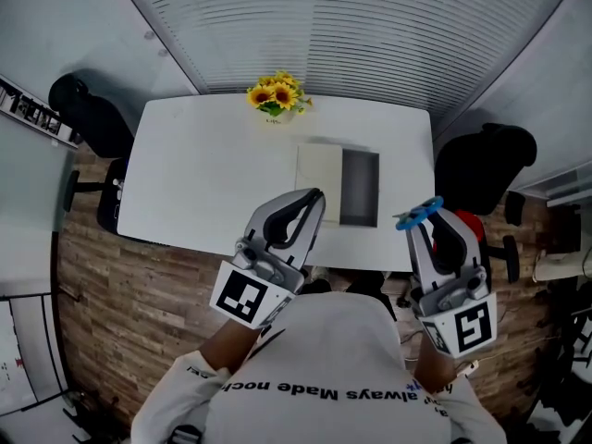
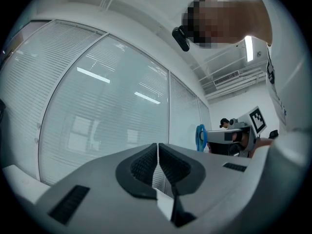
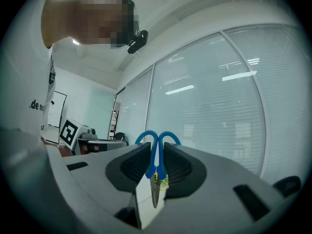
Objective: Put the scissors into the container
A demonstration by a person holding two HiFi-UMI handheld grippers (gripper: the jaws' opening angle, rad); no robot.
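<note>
Slatted blinds [image 1: 370, 26] fill the top of the head view, and wood-plank flooring [image 1: 139, 294] runs along the lower left. A white table [image 1: 203, 174] takes up the middle of the frame, with a black chair [image 1: 88, 114] at its left end and another black chair [image 1: 481, 169] at its right end. The person's white shirt [image 1: 314, 377] fills the bottom centre. On the table, right of centre, lies the container [image 1: 359, 192], a flat rectangular box with a pale left half and a dark grey right half. The left gripper [image 1: 313, 202] sits in the lower middle of the head view, above the table's near edge; in the left gripper view its jaws are pressed together with nothing between them [image 2: 158, 150]. The right gripper [image 1: 424, 231] is at the lower right, off the table's near right corner, well apart from the container. Its jaws pinch the scissors [image 3: 157, 140] by the shanks just below the blue loop handles, which stick out past the jaw tips [image 1: 419, 213]. A small bunch of sunflowers [image 1: 276, 95] stands at the table's far edge
</note>
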